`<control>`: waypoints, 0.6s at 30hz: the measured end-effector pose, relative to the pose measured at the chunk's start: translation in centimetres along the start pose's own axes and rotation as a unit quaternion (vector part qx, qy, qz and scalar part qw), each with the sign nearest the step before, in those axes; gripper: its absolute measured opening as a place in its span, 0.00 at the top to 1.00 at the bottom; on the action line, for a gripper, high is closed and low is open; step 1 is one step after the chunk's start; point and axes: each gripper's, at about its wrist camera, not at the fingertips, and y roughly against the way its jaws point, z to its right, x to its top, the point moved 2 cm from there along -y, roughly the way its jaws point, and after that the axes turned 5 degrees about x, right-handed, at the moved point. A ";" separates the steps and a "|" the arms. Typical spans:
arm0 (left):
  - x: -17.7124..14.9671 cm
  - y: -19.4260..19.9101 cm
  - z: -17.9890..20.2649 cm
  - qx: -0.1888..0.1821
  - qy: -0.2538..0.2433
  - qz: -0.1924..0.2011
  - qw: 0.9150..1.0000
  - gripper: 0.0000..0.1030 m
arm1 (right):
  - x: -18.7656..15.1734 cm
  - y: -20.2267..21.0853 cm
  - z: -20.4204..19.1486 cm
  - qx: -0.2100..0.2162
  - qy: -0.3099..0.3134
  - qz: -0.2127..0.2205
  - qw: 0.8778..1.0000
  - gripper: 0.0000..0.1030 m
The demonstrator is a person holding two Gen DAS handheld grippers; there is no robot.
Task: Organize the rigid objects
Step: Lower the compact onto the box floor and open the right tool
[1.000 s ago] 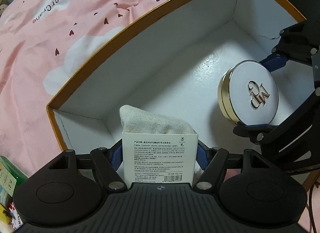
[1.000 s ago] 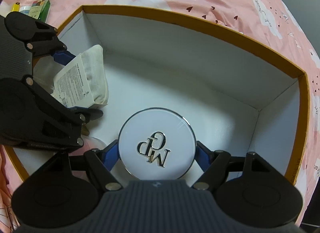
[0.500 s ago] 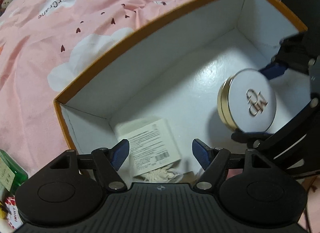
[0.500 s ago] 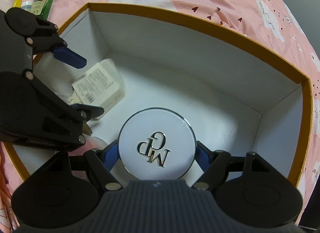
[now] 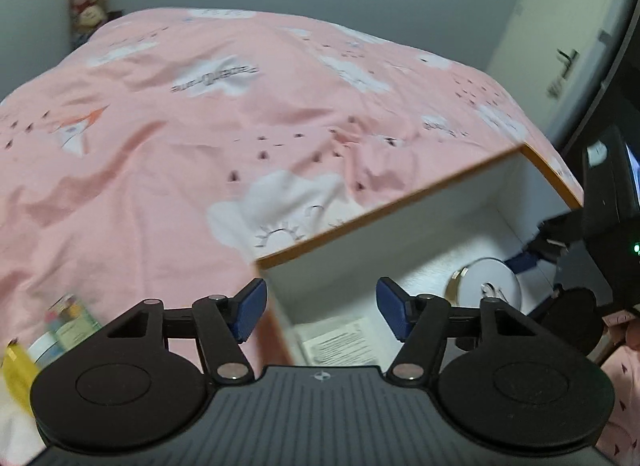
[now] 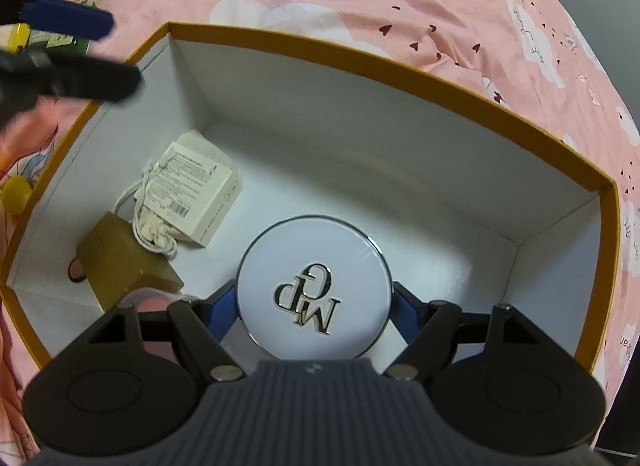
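Pink cloud-print bedspread (image 6: 440, 17) under orange-rimmed white cardboard box (image 6: 400, 65). Right claw (image 6: 314, 308) pinches round white gold-edged compact (image 6: 314, 290) inside box. Left claw (image 5: 320, 314) spread, empty, over box corner. White labelled carton (image 6: 196, 193) lies on box floor.

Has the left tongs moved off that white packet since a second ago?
Yes. The left tongs now sit open, up over the orange box rim at its left corner, while the white packet lies on the box floor.
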 end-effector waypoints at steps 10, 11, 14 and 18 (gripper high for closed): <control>-2.4 -1.6 -1.5 -0.036 0.031 -0.058 0.997 0.62 | 0.9 -2.5 -0.1 0.014 -0.003 -0.032 0.999 0.26; -2.6 -1.7 -1.5 -0.035 0.030 -0.060 0.997 0.64 | 1.2 -2.8 -0.3 0.019 -0.005 -0.034 0.999 0.26; -3.0 -1.6 -1.6 -0.034 0.031 -0.063 0.997 0.66 | 1.7 -3.7 -1.2 0.040 -0.004 -0.046 0.998 0.26; -3.0 -1.7 -1.4 -0.034 0.031 -0.062 0.997 0.67 | 1.9 -4.8 -2.5 0.048 0.009 -0.062 0.997 0.26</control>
